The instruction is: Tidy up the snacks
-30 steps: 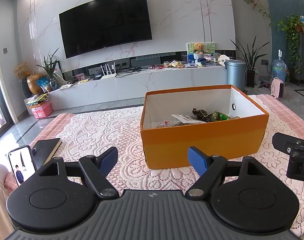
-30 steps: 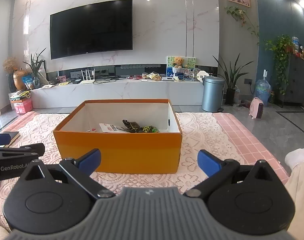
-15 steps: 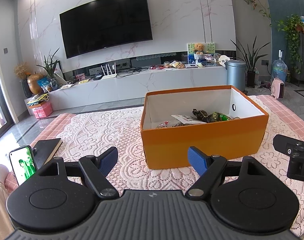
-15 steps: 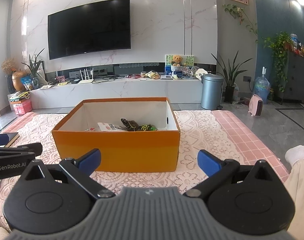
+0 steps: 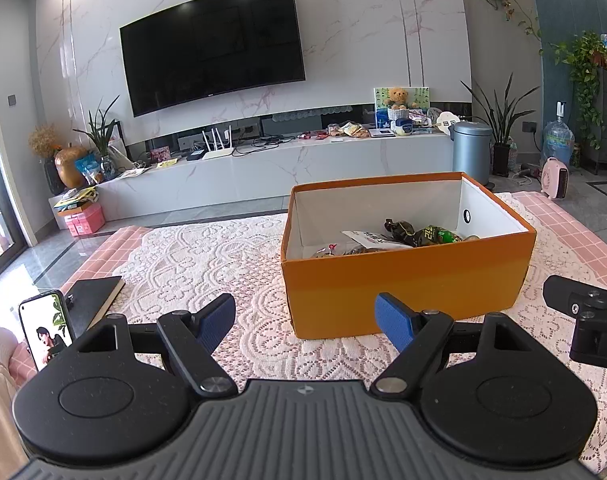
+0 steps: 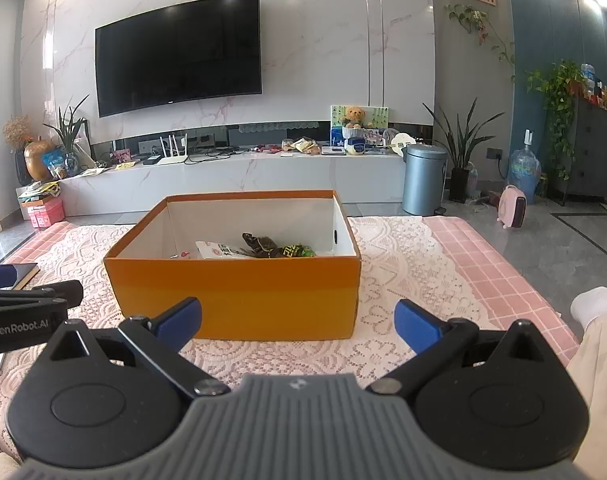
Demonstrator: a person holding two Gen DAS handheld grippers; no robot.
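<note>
"GenRobot.AI" reads out in pale letters along the black body of the left gripper [image 6: 25,312], caught at the left edge of the right wrist view. In the left wrist view, the right gripper [image 5: 591,328] shows just one white letter, a "D", cut off by the frame edge. Inside the orange box [image 5: 407,284], a green snack packet [image 5: 437,235] carries bold yellowish characters, too small to make out. The white packet [image 6: 219,250] beside it has red and dark print, also unreadable. The phone [image 5: 45,330] shows a picture only, no legible text.
</note>
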